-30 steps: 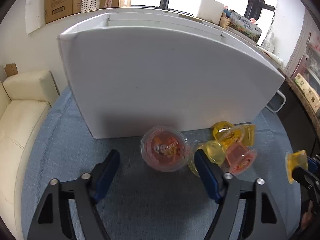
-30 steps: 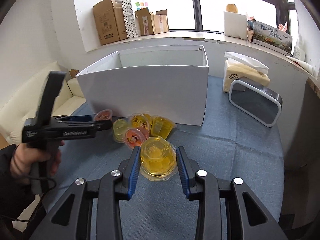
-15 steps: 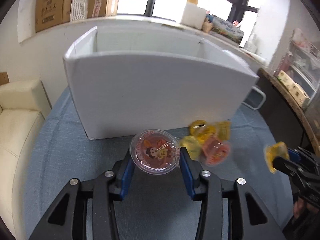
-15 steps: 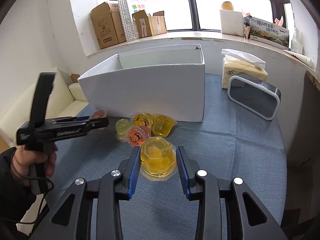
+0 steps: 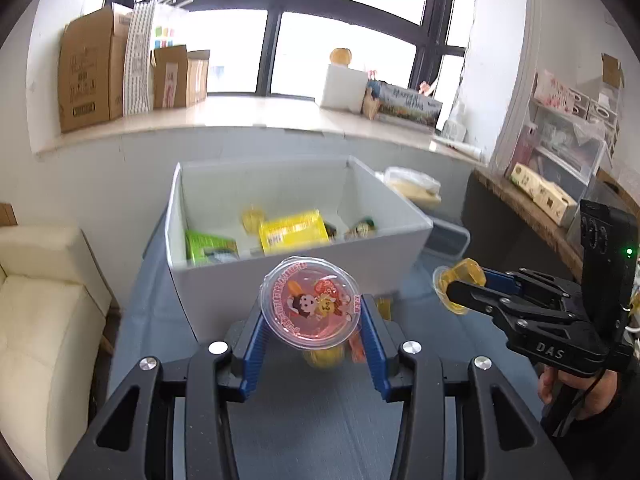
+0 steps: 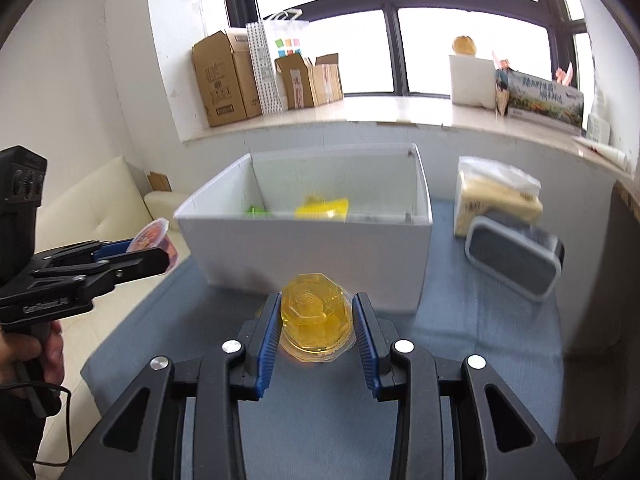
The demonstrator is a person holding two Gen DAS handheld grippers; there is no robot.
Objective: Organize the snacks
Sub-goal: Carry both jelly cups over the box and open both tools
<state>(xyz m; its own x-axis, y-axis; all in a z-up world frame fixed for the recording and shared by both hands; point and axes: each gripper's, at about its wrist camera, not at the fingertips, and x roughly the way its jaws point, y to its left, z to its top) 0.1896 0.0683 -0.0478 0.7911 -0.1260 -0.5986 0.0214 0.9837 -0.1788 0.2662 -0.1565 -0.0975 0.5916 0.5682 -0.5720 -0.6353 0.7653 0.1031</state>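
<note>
The left gripper (image 5: 310, 330) grasps a round red jelly cup (image 5: 309, 304); the right gripper (image 6: 316, 330) grasps a yellow octagonal jelly cup (image 6: 316, 314). Both hang before the white cardboard box's (image 6: 304, 246) near wall; a grey lidded container (image 6: 514, 262) sits right.

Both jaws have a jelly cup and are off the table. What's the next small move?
Probably carry both forward over the white box rim before opening. The left gripper clamps the red jelly cup and the right gripper the yellow jelly cup, both in front of the near wall, so releasing now would miss.
</note>
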